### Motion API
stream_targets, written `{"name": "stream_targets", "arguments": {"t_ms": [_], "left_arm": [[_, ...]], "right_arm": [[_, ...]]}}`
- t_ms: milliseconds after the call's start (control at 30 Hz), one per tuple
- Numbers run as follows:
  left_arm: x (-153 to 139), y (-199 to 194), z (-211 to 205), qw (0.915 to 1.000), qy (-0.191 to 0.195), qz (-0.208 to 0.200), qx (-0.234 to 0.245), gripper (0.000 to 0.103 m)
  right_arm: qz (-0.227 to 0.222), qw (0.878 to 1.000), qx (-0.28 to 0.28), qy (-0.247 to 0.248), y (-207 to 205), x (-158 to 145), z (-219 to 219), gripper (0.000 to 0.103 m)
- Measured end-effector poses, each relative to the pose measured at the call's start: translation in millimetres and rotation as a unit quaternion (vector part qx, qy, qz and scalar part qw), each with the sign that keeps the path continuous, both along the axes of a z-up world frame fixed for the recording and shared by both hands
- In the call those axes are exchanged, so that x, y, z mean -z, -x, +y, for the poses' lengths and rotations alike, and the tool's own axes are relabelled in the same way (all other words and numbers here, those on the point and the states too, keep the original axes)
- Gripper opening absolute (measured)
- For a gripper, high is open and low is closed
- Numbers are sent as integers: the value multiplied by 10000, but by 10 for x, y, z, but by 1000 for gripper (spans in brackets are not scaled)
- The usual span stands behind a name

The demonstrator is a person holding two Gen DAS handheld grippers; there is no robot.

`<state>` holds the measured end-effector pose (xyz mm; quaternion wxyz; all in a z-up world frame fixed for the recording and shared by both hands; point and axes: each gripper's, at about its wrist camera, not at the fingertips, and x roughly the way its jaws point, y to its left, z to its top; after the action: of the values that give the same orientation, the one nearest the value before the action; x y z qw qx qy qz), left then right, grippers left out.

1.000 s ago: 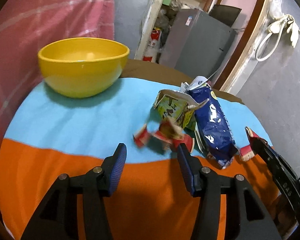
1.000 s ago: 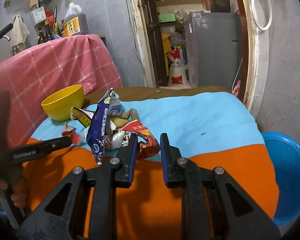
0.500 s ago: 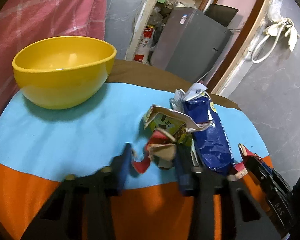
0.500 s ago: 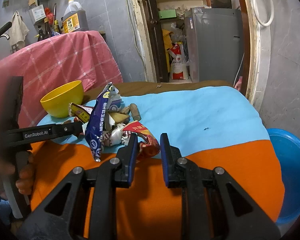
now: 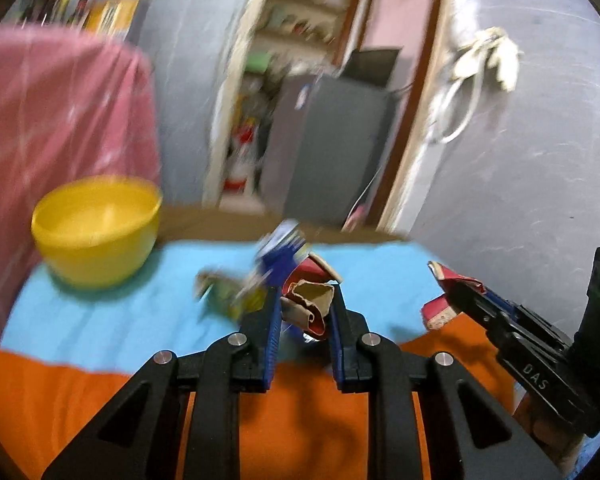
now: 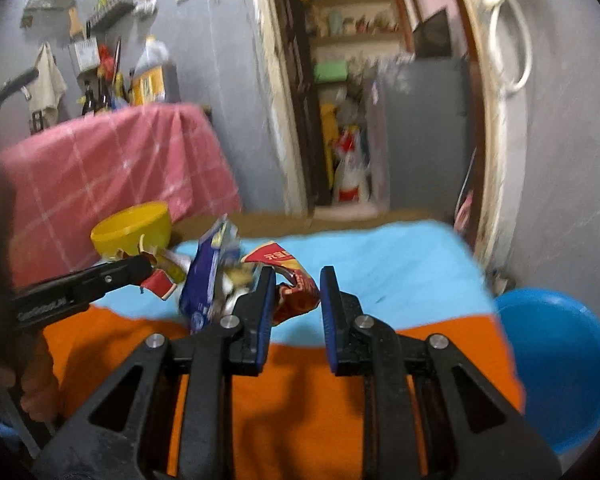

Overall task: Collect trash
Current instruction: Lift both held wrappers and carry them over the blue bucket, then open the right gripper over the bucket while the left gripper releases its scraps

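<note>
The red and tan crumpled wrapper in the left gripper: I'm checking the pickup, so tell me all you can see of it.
The red and tan crumpled wrapper is a thin, creased packet, red outside with a dull tan inner face folded open at the top and a curled red edge below. It sits pinched between the blue pads of the left gripper, whose jaws have just been closing on it. It looks lifted off the blue and orange cloth, apart from the blue snack bag behind; motion blur hides any print.

Black triangular-framed left gripper [image 5: 305,312] and right gripper [image 6: 297,298], blue ribbed pads, silver screws.
</note>
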<state>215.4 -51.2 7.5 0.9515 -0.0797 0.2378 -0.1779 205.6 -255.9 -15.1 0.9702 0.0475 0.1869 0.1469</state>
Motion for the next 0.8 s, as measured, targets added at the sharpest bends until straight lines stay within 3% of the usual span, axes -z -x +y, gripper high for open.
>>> {"name": "stream_targets", "arguments": {"t_ms": [200,367,500,667,800], "left_arm": [[-388,38,-588,9947,128,-868,534,18],[-488,-108,-1210,9885,197,-1014,1101,18],[-439,-297,-1764,9849,240,-699,1568,19],[-241,-646,-2341,9801,96,151,1975,19],[42,-981,-2732,9711,-32,1094,2120,19]], "right_arm": [[-1042,9906,882,56,341,-363,-394,31],[-1521,9689,1908,405,520,-511,-754,31],[-1275,9590,2497,413,486,-444,-1116,31],[-488,9576,2833,199,305,-209,-1551,31],[196,9542,2986,43,125,28,-1828,32]]}}
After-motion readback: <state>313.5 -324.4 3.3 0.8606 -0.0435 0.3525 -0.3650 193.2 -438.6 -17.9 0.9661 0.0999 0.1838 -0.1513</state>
